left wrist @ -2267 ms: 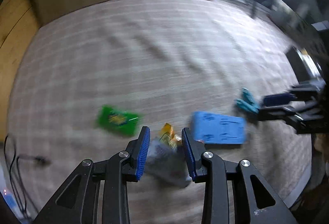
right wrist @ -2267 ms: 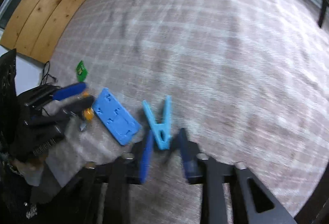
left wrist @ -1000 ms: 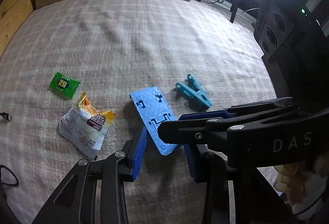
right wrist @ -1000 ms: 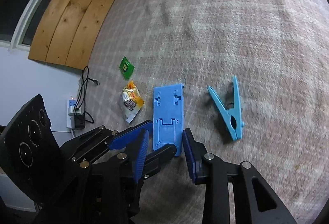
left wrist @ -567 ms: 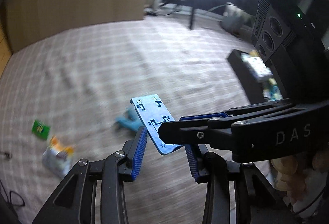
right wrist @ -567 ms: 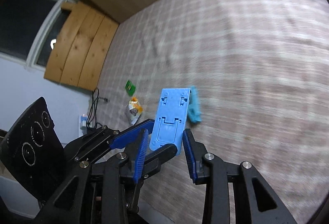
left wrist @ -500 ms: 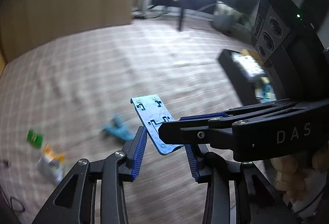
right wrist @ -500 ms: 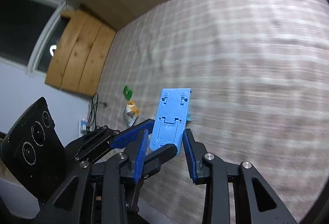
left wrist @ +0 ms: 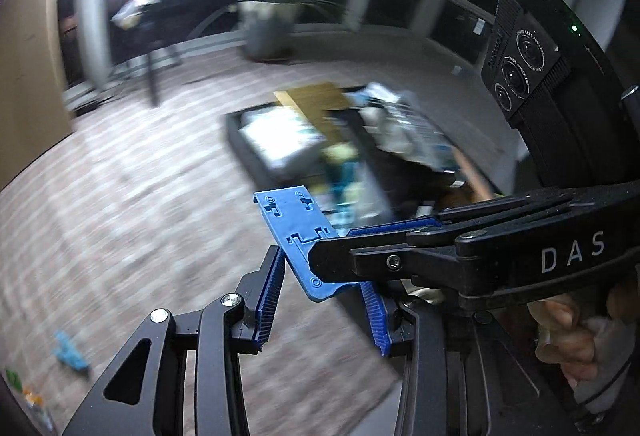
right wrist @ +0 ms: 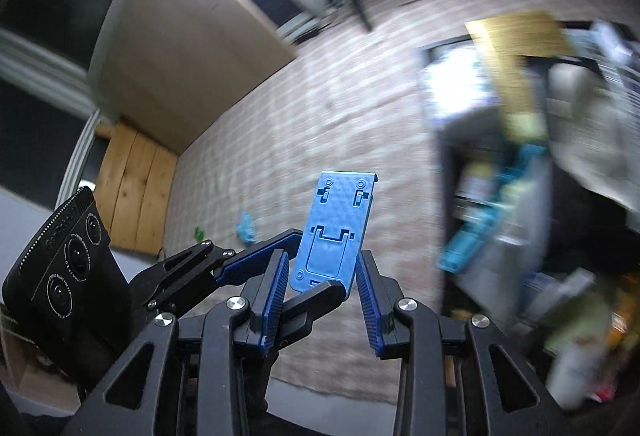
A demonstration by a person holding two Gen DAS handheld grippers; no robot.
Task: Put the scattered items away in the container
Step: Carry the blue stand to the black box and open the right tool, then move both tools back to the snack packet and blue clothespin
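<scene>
The left gripper (left wrist: pixel 322 272) has its ribbed pads (left wrist: pixel 272 296) pressed to the two long edges of the blue plate (left wrist: pixel 292 220). The right gripper (right wrist: pixel 322 268) is closed on the same lower end, though where the fingers cross it is hard to say which bears the weight. A second ago the plate lay flat on the carpet (left wrist: pixel 120 215). Now it is in the air, tilted, in front of the black container (left wrist: pixel 248 151). The blue clothespin (left wrist: pixel 70 354) and the green wrapper (right wrist: pixel 198 234), then just beside the plate, now lie far off on the carpet. The container's contents are a smear of white, yellow and teal. Its far side is cut off by the right gripper and the hand (left wrist: pixel 572 332) holding it.
</scene>
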